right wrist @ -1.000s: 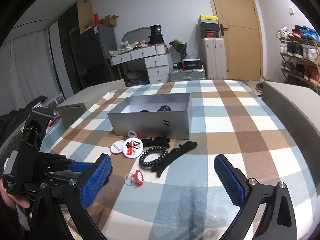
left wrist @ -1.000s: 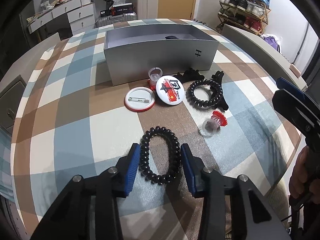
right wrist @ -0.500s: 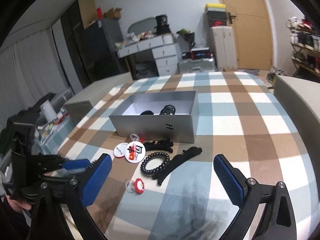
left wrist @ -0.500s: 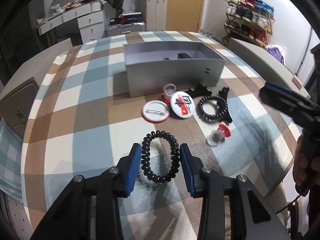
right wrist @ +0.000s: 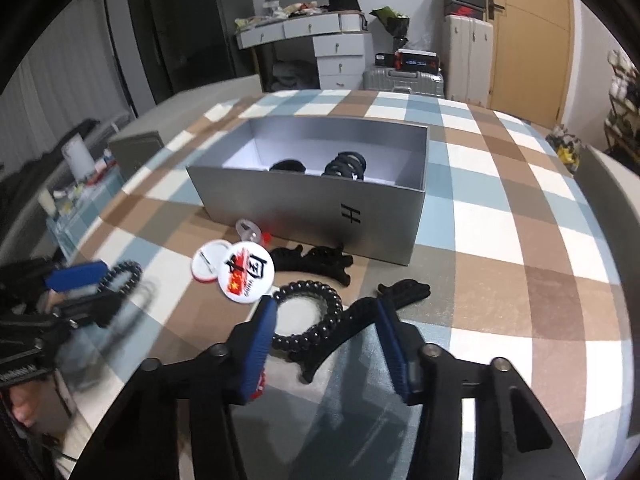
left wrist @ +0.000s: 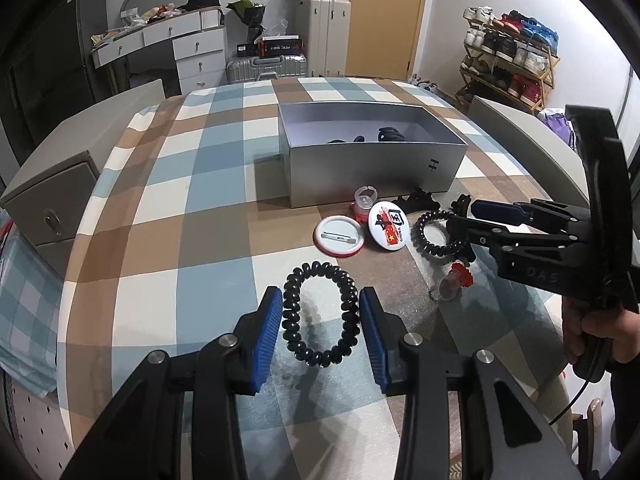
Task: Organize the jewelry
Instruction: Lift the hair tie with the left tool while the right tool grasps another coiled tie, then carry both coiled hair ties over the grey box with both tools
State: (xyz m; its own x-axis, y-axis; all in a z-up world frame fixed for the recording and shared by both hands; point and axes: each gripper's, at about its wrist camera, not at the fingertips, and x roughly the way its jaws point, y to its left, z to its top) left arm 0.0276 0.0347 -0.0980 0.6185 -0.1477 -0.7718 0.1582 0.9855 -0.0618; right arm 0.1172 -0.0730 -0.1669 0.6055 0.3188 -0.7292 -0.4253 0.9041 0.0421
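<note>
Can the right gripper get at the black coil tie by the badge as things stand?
Probably yes. The right gripper is open, its jaws already on either side of the coil tie. One catch: the black hair clip lies against the tie and could get pinched too.

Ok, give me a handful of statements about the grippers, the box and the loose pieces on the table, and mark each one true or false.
1. The left gripper holds a black spiral hair tie between its pads. True.
2. The silver box has nothing in it. False: dark hair ties lie inside.
3. The right gripper is over a second spiral hair tie and a black hair claw. True.
4. The two round badges are inside the box. False: they lie on the checked tablecloth in front of it.
</note>
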